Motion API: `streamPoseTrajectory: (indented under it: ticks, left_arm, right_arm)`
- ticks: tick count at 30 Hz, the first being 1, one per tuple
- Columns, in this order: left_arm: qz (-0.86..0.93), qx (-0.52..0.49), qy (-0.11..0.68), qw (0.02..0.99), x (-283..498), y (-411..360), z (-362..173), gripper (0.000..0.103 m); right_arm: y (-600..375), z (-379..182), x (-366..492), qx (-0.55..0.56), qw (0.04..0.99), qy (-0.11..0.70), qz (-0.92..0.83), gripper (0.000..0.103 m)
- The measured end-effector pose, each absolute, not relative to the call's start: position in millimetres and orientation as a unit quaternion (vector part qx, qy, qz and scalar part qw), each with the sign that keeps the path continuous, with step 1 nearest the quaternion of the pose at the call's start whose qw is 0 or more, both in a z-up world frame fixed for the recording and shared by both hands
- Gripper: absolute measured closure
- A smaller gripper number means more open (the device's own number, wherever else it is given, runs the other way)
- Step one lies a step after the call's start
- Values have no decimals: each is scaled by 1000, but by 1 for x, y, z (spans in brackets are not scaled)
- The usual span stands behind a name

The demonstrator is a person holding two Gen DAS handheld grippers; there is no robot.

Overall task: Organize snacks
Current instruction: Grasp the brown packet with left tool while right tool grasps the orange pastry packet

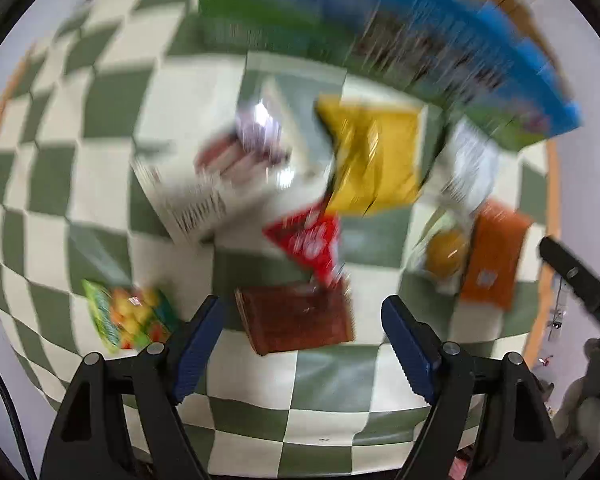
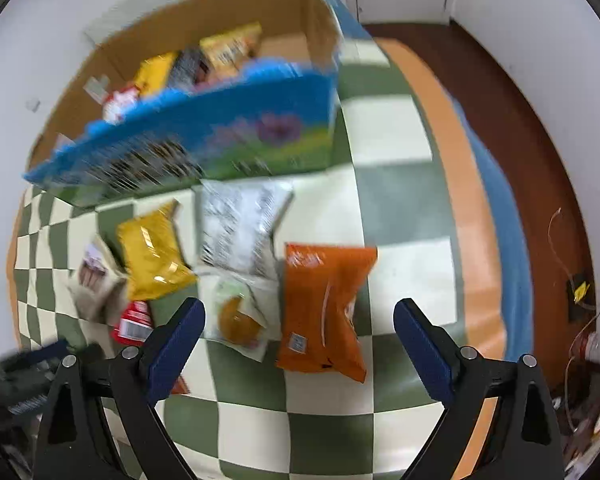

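Both grippers are hanging over a green-and-cream checked cloth (image 2: 396,136) strewn with snacks, and both pictures are smeared with blur. The left gripper (image 1: 302,322) is pointing down with its jaws spread and nothing between the pads; a brown packet (image 1: 296,316) is lying on the cloth right under the gap, with a red packet (image 1: 308,240) touching its far edge and a green sweet bag (image 1: 126,316) off to one side. The right gripper (image 2: 298,326) is also standing spread and empty, over an orange bag (image 2: 324,308) with a clear wrapped bun (image 2: 238,316) just beside it. A yellow bag (image 2: 154,252) and a white bag (image 2: 242,228) are lying nearer the blue cardboard box (image 2: 204,136), which is already holding several packets. The loose snacks are crowding each other, so a closing jaw could be catching two at once, or nudging the red packet aside. The crinkly bags are looking slippery; a pinch on a puffed corner may be sliding off. The cloth itself might bunch up under a low pad.
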State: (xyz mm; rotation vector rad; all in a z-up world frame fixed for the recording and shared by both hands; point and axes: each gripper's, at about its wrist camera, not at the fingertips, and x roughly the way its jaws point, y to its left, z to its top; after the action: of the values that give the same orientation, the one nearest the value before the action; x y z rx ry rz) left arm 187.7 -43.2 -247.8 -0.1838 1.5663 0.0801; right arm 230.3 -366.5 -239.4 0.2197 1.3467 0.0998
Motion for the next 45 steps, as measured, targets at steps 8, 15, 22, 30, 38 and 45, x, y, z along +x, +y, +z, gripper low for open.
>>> streamPoseTrajectory:
  ticks: [8, 15, 22, 30, 38, 45]
  left_arm:
    - [-91, 223, 682, 690, 159, -110, -282, 23]
    - [-163, 381, 671, 615, 142, -145, -333, 25]
    - [-122, 260, 705, 648, 159, -146, -326, 46]
    - [16, -80, 771, 632, 167, -86, -324, 46]
    - [-12, -91, 785, 613, 160, -90, -333, 44]
    - [-43, 77, 778, 622, 159, -158, -336, 44]
  right_arm:
    - [-370, -268, 228, 85, 753, 649, 68, 6]
    - [-360, -281, 235, 60, 732, 674, 83, 6]
    - [-351, -318, 256, 72, 716, 691, 72, 43]
    - [-350, -333, 234, 41, 707, 701, 83, 54]
    - [-338, -341, 171, 52, 650, 745, 141, 53]
    - [-319, -342, 161, 58, 667, 734, 112, 30]
